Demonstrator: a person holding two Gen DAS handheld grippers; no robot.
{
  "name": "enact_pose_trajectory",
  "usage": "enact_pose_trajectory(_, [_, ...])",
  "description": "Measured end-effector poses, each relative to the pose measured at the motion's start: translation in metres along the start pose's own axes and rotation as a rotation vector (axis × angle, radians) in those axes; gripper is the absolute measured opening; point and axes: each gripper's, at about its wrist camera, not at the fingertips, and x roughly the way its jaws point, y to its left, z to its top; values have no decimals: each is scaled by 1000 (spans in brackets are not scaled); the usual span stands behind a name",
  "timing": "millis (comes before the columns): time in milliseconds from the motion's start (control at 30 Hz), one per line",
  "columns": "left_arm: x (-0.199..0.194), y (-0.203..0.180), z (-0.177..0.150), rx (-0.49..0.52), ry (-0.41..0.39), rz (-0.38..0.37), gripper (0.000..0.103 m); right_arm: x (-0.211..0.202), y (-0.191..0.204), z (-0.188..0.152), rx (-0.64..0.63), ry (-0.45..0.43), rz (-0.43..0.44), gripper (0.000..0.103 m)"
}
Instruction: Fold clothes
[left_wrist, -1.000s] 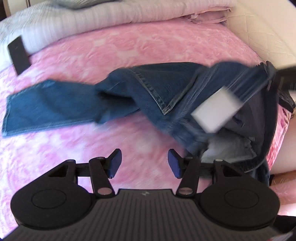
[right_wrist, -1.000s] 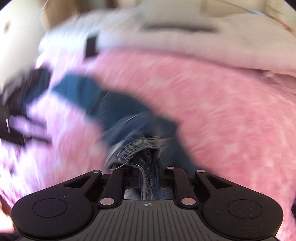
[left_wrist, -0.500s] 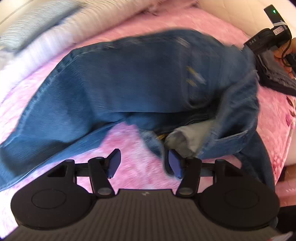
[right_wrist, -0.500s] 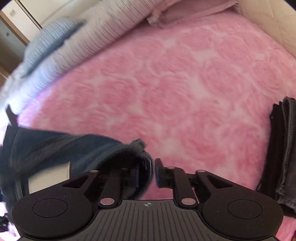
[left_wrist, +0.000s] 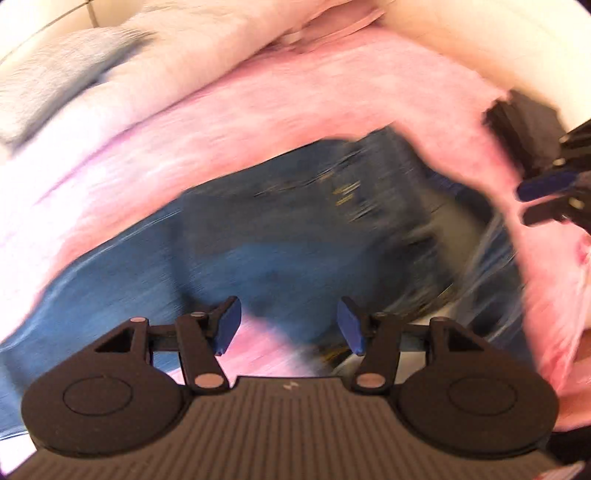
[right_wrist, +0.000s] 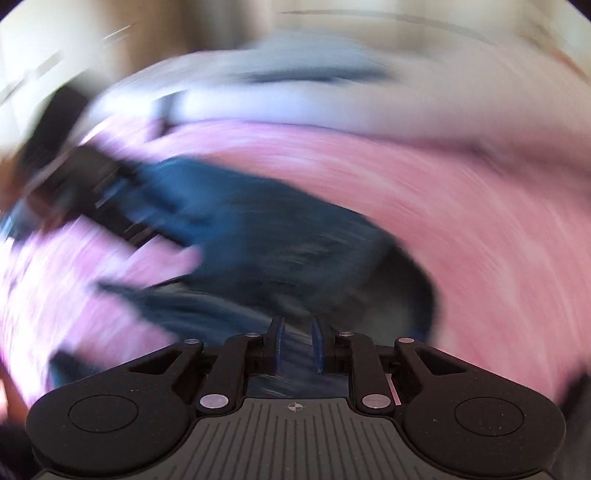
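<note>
Blue jeans (left_wrist: 295, 229) lie spread on the pink bed cover (left_wrist: 258, 118), blurred by motion. My left gripper (left_wrist: 290, 325) hovers open over their near edge, its blue pads wide apart with nothing pressed between them. In the same view my right gripper (left_wrist: 546, 195) shows at the far right edge, off the jeans and over the pink cover. In the right wrist view the jeans (right_wrist: 295, 236) stretch from the centre to the left. There the right gripper (right_wrist: 296, 343) has its pads a narrow gap apart, and denim shows below the gap without being pinched.
White and grey bedding (left_wrist: 110, 66) is heaped along the far side of the bed. A dark folded stack of clothes (left_wrist: 524, 122) sits at the right, close to the right gripper. The pink cover (right_wrist: 461, 206) lies bare to the right of the jeans.
The right gripper, shut on the jeans' waistband a second ago, has parted its pads and let the jeans go. The left view has swung over the jeans, which now lie spread out.
</note>
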Motion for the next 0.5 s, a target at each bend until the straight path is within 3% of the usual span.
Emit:
enact_pose_trajectory(100, [7,36,-40,108,91,139,57,27,59,20,-225,-9,-28,19])
enact_pose_trajectory(200, [24,64,-74,274,140,219,57,58,103,28,-401,24,-33,20])
enact_pose_trajectory(300, [45,86,-97,401,132,241,57,85,135,25,-533,92,-6,20])
enact_pose_trajectory(500, [93,115,-114,519,119,227,57,78,162,29,-599,152,0,20])
